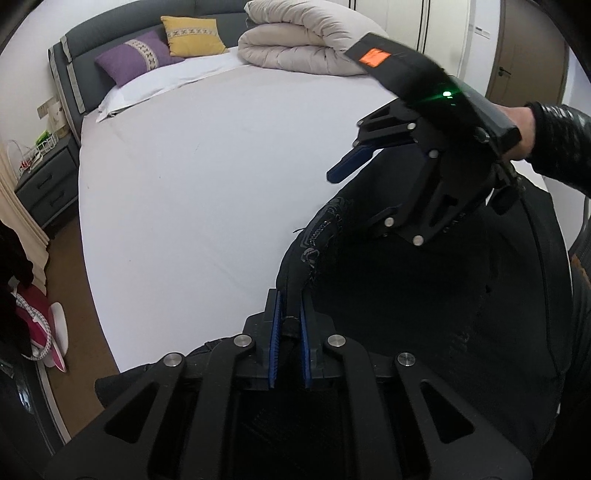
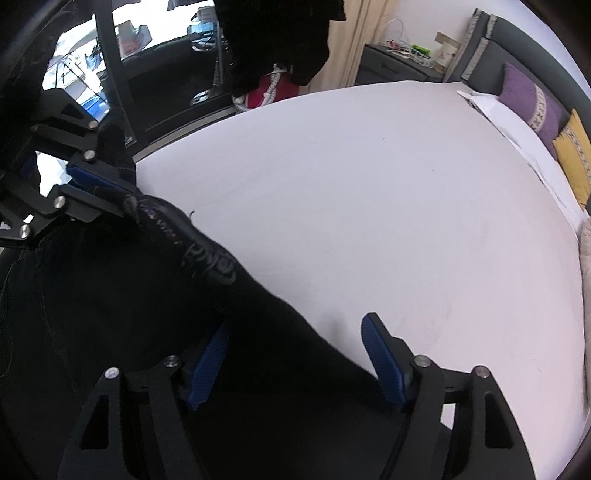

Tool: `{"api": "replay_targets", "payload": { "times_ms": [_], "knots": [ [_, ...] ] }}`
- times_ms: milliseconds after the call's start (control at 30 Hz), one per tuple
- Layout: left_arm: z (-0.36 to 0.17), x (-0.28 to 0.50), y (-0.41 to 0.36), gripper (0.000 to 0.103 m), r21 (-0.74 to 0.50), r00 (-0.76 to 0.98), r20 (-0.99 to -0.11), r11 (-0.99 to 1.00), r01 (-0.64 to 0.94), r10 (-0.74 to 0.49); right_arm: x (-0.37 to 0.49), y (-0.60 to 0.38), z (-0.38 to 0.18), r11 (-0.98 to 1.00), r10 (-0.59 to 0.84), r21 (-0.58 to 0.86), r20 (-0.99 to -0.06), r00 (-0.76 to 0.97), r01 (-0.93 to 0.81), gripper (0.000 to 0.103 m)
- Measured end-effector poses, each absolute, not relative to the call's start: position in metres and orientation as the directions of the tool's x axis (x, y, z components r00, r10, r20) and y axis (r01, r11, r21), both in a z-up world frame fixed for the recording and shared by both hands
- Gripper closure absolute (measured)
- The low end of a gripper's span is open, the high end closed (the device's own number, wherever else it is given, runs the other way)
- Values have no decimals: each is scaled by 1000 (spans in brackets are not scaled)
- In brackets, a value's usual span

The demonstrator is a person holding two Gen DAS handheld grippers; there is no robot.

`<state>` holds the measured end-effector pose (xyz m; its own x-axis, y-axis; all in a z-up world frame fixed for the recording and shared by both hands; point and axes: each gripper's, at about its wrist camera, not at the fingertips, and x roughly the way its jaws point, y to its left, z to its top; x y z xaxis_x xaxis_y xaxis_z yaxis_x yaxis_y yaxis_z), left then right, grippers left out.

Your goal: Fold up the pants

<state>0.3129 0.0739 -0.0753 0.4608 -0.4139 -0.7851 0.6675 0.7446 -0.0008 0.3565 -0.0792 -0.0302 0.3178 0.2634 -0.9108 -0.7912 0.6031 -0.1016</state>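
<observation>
Black pants [image 1: 424, 295] pinched at one edge by left gripper [image 1: 290, 328]; right gripper [image 2: 295, 354] gaped, ungripped, so cloth likely sagged unevenly over bed [image 1: 203, 166].

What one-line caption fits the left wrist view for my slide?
Left gripper shut on the black pants' edge over a white bed, right gripper open alongside.

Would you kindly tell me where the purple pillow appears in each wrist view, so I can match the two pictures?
Left wrist view: purple pillow at upper left, against the headboard, left of the yellow pillow.
Right wrist view: purple pillow at upper right, above the yellow pillow.
Shared landmark: the black pants on the white bed.
</observation>
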Motion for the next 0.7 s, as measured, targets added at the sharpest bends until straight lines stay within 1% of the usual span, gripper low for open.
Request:
{"api": "replay_targets", "payload": {
  "times_ms": [67, 100, 133, 200, 233, 300, 333, 400, 433, 500, 633, 700],
  "knots": [
    [-73, 305, 71, 95, 6, 466, -781, 741, 671, -416, 360, -78, -33, 600, 263, -89, -916, 301, -795, 35],
    [-74, 302, 72, 95, 8, 467, -781, 740, 673, -416, 362, -78, -34, 599, 272, -69, -920, 283, -798, 39],
    [-76, 315, 75, 95, 9, 467, -780, 738, 674, -417, 365, -78, -35, 599, 283, -40, -924, 258, -800, 42],
    [-78, 313, 74, 95, 12, 467, -782, 739, 673, -413, 368, -78, -35, 601, 302, 3, -927, 224, -800, 55],
    [-78, 312, 75, 95, 11, 470, -781, 743, 669, -412, 369, -77, -35, 598, 308, 12, -927, 216, -801, 57],
    [-78, 310, 76, 95, 6, 472, -780, 750, 661, -410, 368, -75, -33, 594, 311, 22, -928, 204, -804, 66],
    [-78, 309, 77, 95, 0, 473, -780, 755, 655, -410, 368, -75, -32, 596, 312, 23, -928, 205, -803, 68],
    [-79, 310, 82, 95, -5, 474, -779, 760, 649, -410, 363, -75, -30, 605, 315, 25, -926, 210, -796, 75],
    [-78, 310, 81, 95, -6, 475, -779, 763, 646, -408, 361, -77, -29, 615, 317, 29, -924, 213, -788, 76],
    [-76, 308, 81, 95, -7, 478, -779, 768, 641, -406, 360, -77, -27, 645, 324, 41, -919, 224, -763, 81],
    [-69, 308, 82, 95, -16, 487, -772, 780, 626, -407, 355, -78, -20, 716, 342, 81, -907, 247, -693, 89],
    [-65, 305, 81, 95, -22, 493, -769, 788, 616, -407, 354, -79, -17, 768, 358, 129, -898, 255, -627, 93]
  ]
}}
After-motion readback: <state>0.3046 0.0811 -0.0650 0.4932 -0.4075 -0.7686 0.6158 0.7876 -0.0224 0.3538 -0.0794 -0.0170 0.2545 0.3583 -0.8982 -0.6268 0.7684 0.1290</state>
